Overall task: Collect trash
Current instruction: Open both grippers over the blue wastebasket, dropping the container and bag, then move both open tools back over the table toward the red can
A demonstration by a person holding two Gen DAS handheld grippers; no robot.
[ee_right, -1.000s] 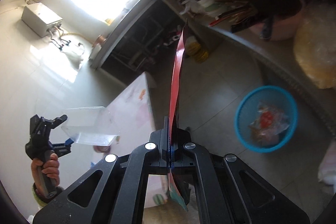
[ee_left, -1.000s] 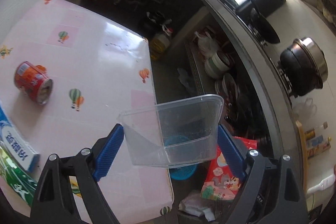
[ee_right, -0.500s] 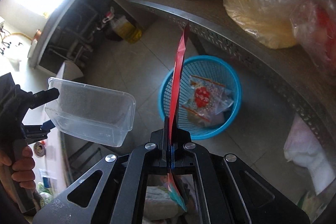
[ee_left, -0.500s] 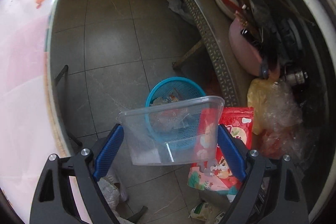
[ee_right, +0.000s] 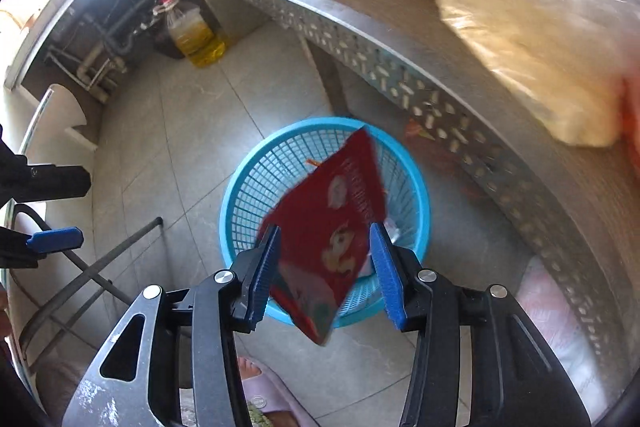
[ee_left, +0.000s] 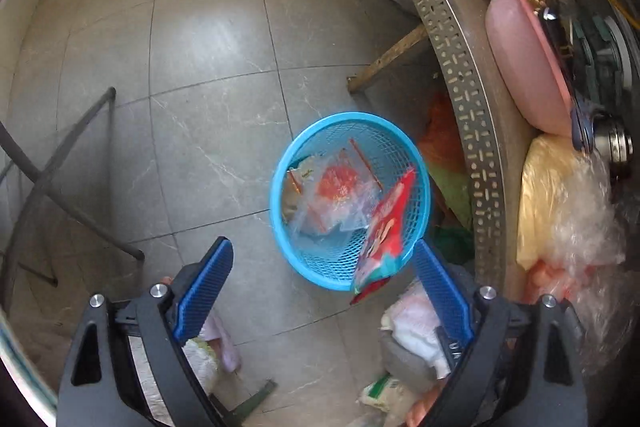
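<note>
Grey floor tiles [ee_right: 192, 131]; red wrapper [ee_right: 328, 235] loose between the right tool's [ee_right: 326, 267] spread pads.

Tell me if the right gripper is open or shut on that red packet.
Open. The right gripper has its blue pads spread apart, and the red packet hangs loose between them over the blue basket.

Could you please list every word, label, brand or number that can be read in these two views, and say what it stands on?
None can be read for certain.
Red snack bag: cartoon figures and white print, motion-blurred, unreadable.
Left gripper, right finger base: pale characters, too small to read.
Oil bottle: no label legible.
Wrappers in the blue basket: print too blurred.
</note>
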